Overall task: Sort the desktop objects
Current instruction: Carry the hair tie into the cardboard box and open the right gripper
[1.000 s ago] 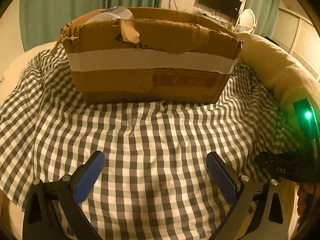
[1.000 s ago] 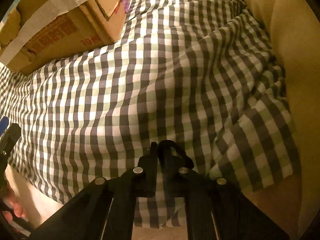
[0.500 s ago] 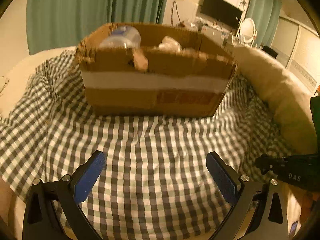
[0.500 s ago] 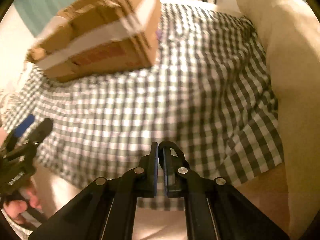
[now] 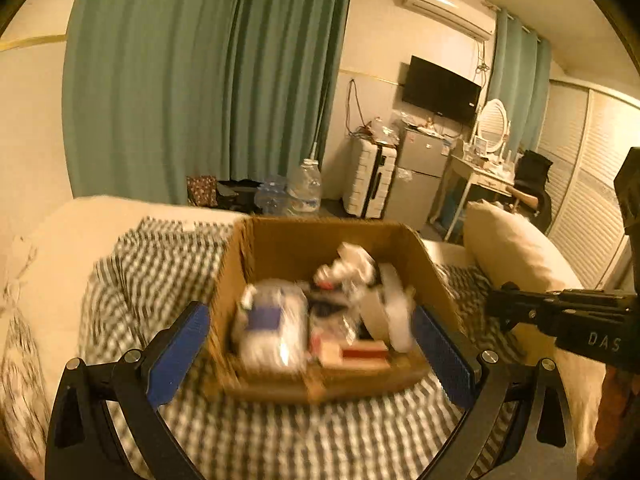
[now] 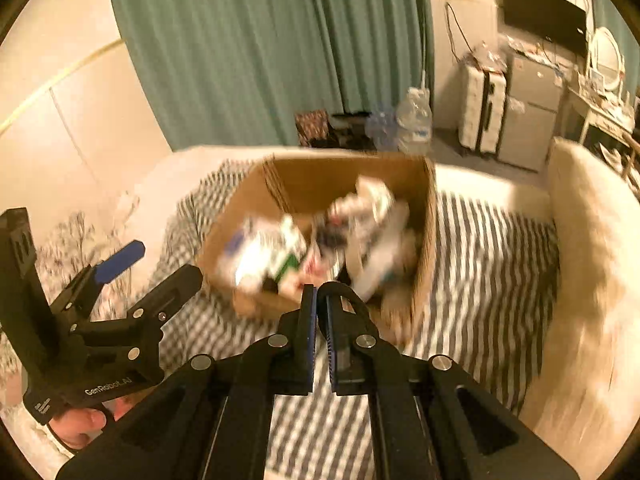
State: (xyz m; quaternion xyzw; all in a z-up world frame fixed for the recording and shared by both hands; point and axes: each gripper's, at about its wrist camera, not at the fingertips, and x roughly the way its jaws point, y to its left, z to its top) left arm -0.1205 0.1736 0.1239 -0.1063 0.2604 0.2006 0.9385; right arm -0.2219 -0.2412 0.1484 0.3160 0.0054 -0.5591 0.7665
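Note:
An open cardboard box stands on the checked cloth and holds several blurred items. Among them are a white packet with a blue label, a small red and tan carton and crumpled white wrappers. My left gripper hangs above the box's near side, open and empty, its blue pads wide apart. My right gripper is shut with nothing between its fingers, above the box's near edge. The left gripper shows at the right wrist view's left, held by a hand.
A cream pillow lies to the right of the box. Beyond the bed are green curtains, large water bottles, a white suitcase and a small fridge. Checked cloth spreads around the box.
Both grippers have risen fast and tipped up, so the views now look down into the box instead of at its side. The left stays open, the right shut.

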